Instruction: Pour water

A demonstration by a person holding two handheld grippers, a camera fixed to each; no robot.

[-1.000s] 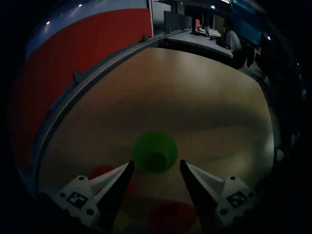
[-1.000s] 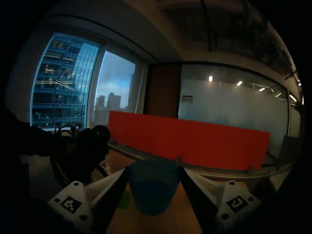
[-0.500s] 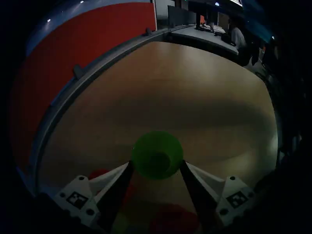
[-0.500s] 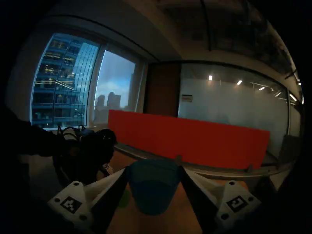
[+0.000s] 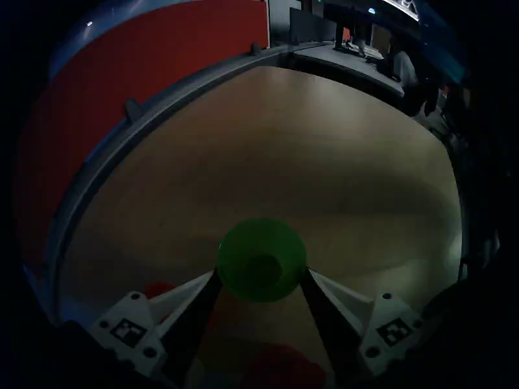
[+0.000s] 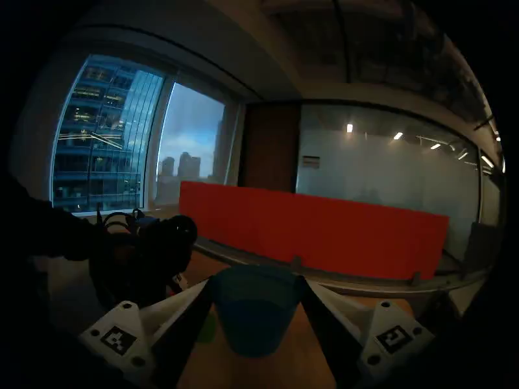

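Note:
In the left gripper view a green cup (image 5: 261, 259) stands on the wooden table (image 5: 311, 149), seen from above. My left gripper (image 5: 261, 275) is open, its two fingers close against the cup's sides below the rim. In the right gripper view a blue cup (image 6: 256, 311) is held upright above the table, and my right gripper (image 6: 256, 285) is shut on it. To its left the dark left gripper and the hand holding it (image 6: 146, 259) hang low. A patch of the green cup (image 6: 206, 327) peeks out beside the left finger.
A red partition (image 5: 136, 71) (image 6: 311, 236) on a grey rail borders the table. Red cups (image 5: 156, 288) (image 5: 279, 369) sit under the left gripper. A person sits at a far desk (image 5: 402, 68). Large windows (image 6: 117, 149) fill the left wall.
My left gripper has moved forward, so the green cup now sits between its fingertips rather than ahead of them; the finger gap is unchanged. The right gripper and blue cup have barely moved.

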